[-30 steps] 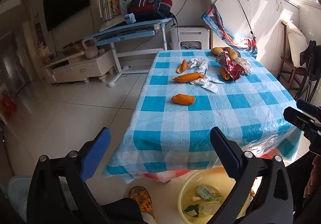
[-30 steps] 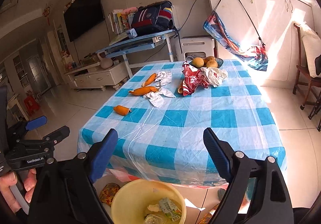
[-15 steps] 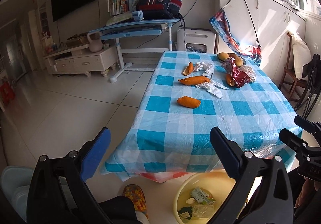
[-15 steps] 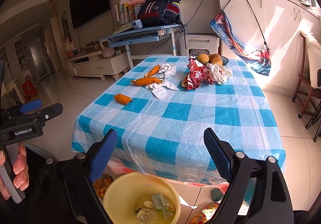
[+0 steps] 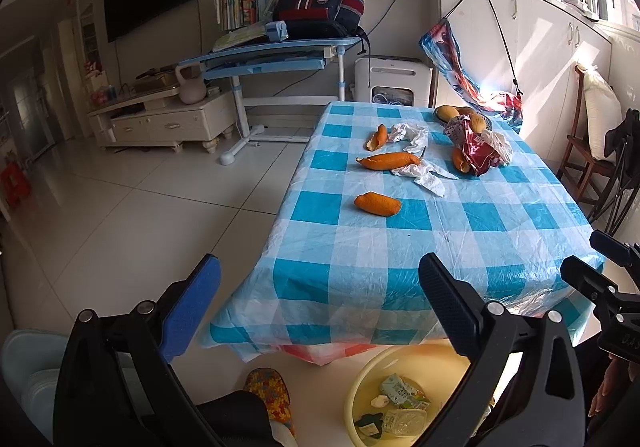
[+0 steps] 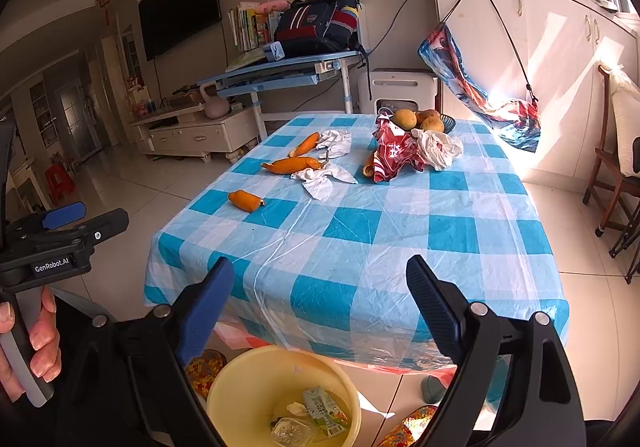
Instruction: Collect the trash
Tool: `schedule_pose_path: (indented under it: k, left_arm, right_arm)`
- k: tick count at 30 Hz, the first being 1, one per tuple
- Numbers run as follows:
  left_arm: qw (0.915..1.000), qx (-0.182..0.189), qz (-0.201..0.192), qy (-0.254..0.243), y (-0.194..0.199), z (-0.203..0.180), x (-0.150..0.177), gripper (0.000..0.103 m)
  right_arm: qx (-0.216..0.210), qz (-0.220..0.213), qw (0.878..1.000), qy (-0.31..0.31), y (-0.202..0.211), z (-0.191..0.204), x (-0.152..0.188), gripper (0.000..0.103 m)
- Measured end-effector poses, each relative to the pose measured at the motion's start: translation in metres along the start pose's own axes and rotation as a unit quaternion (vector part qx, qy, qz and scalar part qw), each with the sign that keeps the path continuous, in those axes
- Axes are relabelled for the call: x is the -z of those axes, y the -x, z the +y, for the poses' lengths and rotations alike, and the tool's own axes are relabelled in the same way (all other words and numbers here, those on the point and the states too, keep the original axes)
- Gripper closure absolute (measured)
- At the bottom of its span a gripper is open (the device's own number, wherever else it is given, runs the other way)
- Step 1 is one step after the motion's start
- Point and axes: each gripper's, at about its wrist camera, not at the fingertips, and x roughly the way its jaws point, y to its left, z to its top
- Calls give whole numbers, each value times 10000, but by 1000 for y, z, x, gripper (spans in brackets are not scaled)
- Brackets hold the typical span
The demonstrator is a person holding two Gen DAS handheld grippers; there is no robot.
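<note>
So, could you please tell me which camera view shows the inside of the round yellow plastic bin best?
The right wrist view: the round yellow plastic bin sits between the open fingers, rim nearly whole, its carton visible. In the left wrist view the bin is partly hidden behind a finger.

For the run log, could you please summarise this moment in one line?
left gripper open | right gripper open | peels on table | bucket holds trash

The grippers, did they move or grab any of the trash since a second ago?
No grab. Both the left gripper and right gripper stayed open and empty, only drifting a little, views shifting slightly. The orange peels, tissues and yellow bin stayed put.
</note>
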Motion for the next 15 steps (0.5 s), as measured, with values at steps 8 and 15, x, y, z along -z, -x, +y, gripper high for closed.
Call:
schedule_pose_path:
  k: [8, 15]
  left_arm:
    - [10000, -7, 16, -13, -1, -1, 0, 7]
    - [9997, 78, 227, 37, -9, 0, 4, 7]
  right_arm:
    - [-24, -17, 10000, 3, 1, 1, -1, 19]
    - [-78, -46, 9999, 63, 1, 5, -3, 19]
